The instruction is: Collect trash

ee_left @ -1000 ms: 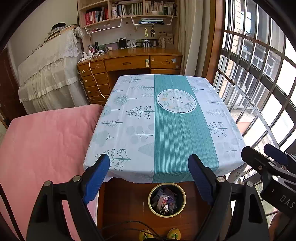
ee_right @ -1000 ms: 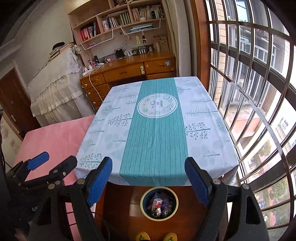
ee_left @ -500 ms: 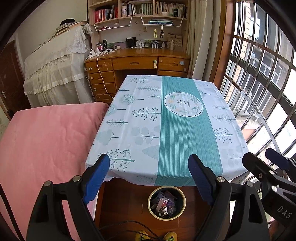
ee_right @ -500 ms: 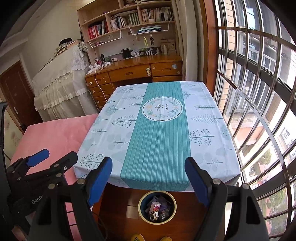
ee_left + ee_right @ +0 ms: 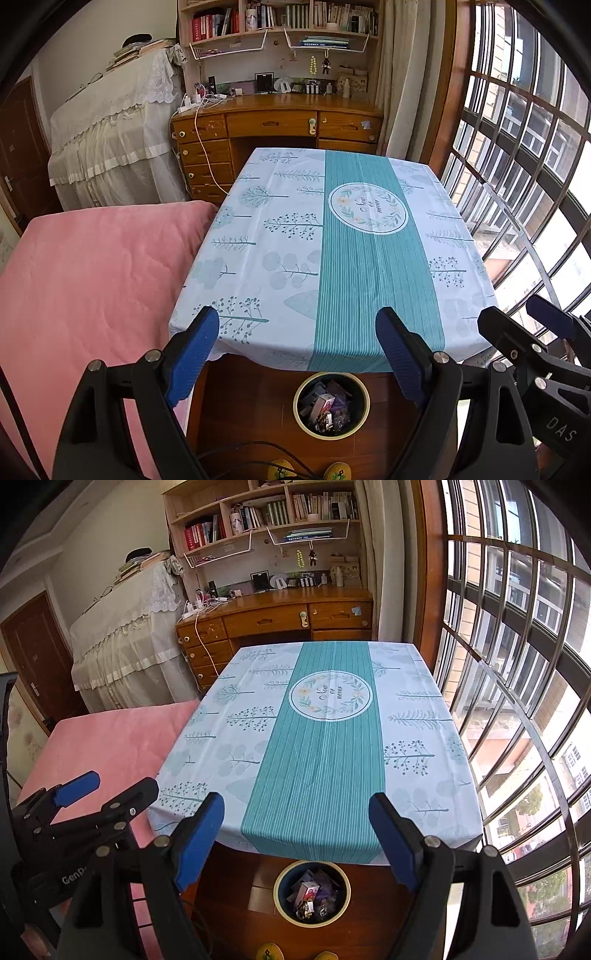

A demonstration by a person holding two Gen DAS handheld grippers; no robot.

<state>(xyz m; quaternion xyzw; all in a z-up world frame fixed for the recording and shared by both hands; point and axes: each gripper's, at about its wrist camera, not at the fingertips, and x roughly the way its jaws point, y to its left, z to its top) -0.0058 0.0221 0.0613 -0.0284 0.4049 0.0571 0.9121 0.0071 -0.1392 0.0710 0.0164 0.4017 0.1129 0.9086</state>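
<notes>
Bin (image 5: 331,405) upright on floor below bench (image 5: 332,251) near edge, trash (image 5: 325,404) inside, mouth up, left gripper (image 5: 297,345) and right gripper (image 5: 295,825) wide, empty, pink bed (image 5: 92,280) left.

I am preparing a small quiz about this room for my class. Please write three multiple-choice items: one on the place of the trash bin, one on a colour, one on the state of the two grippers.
1. Where does the trash bin stand?
A. on the tablecloth
B. on the floor at the table's near edge
C. on the pink bed

2. What colour is the tablecloth's centre stripe?
A. teal
B. red
C. yellow

3. How do the left gripper and the right gripper stand?
A. both open, holding nothing
B. both shut on trash
C. one holds the bin

Answers: 1 B, the bin sits on the wooden floor below the cloth's hem; 2 A, the stripe is teal; 3 A, the blue pads stand wide apart with nothing between them.
</notes>
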